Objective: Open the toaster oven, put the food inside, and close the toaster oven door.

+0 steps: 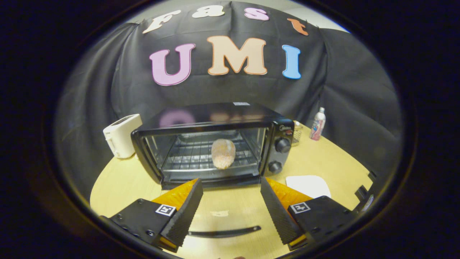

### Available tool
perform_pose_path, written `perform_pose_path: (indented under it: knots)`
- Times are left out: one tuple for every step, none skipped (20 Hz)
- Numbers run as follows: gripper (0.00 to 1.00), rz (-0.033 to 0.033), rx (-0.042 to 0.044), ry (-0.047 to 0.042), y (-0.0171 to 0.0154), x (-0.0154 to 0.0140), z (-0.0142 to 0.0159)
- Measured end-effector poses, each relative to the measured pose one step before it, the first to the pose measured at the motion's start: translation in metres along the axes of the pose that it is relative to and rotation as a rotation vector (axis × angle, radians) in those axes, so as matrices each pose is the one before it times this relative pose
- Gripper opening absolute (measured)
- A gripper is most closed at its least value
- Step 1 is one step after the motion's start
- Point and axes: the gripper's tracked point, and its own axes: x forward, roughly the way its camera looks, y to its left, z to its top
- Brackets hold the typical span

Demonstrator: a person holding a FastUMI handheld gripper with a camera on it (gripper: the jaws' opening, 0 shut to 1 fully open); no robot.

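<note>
Glass door (222,212) lies dropped open under my wide, empty gripper (231,201), the bread (223,153) on the rack beyond my fingers; stiff and hinged, I'd lift it by its handle (224,232).

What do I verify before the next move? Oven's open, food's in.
1. Food on the rack inside the toaster oven: ok.
2. Food set back from the front opening, clear of the door's swing: ok, as far as it shows.
3. Gripper empty, fingers open: ok.
4. Door shut: not ok; it lies folded down toward the gripper, with the door handle below and between the fingers.
5. White sheet on the table, ahead of the right finger, clear of the glass door's edge: cannot tell.
</note>
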Motion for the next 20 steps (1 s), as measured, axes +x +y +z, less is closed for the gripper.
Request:
perform_pose_path:
  knots:
    - [0.99,-0.01058,-0.00842,0.00897,-0.00324,-0.00899,-0.00704]
    - [0.99,-0.00561,-0.00642,0.01701,-0.00112,-0.00759,-0.00814]
    - [0.99,-0.00858,-0.00027,0.01194,-0.00072,-0.00693,-0.00963]
    - [1.0,-0.01565,0.0074,0.00557,-0.00289,-0.00573,-0.00559]
    - [1.0,-0.00161,0.0042,0.00738,0.00036,-0.0056,-0.00696]
    - [1.0,-0.00032,0.00061,0.01811,0.00126,-0.00517,-0.00944]
    - [1.0,-0.00218,-0.00163,0.01892,-0.00097,-0.00548,-0.01252]
    - [1.0,-0.00208,0.00462,0.0145,0.00026,-0.00511,-0.00954]
    - [1.0,0.01256,0.00656,0.00723,0.00398,-0.00176,-0.00804]
    - [1.0,0.01774,0.00298,0.00932,0.00484,-0.0007,-0.00785]
    - [1.0,0.01185,-0.00527,0.01378,0.00371,-0.00088,-0.01078]
    - [1.0,0.00407,-0.0099,0.01973,0.00136,0.00006,-0.01041]
    - [1.0,-0.00171,-0.01185,0.02012,-0.00028,0.00206,-0.01145]
    - [1.0,0.0023,-0.00855,0.0162,0.00064,0.00202,-0.00734]
    - [1.0,0.00309,-0.00485,0.0101,-0.00182,0.00856,-0.00401]
    - [1.0,0.0083,-0.00257,0.00136,0.00093,0.00472,-0.00147]
    - [1.0,0.0089,0.00037,0.00124,0.00249,0.00533,-0.00198]
    - [1.0,0.00561,0.0,0.00253,0.00221,0.00457,-0.00093]
    - [1.0,0.00519,-0.00052,0.00535,0.00189,0.00356,-0.00192]
    - [1.0,0.00567,0.00333,0.00475,0.00147,0.00501,-0.00072]
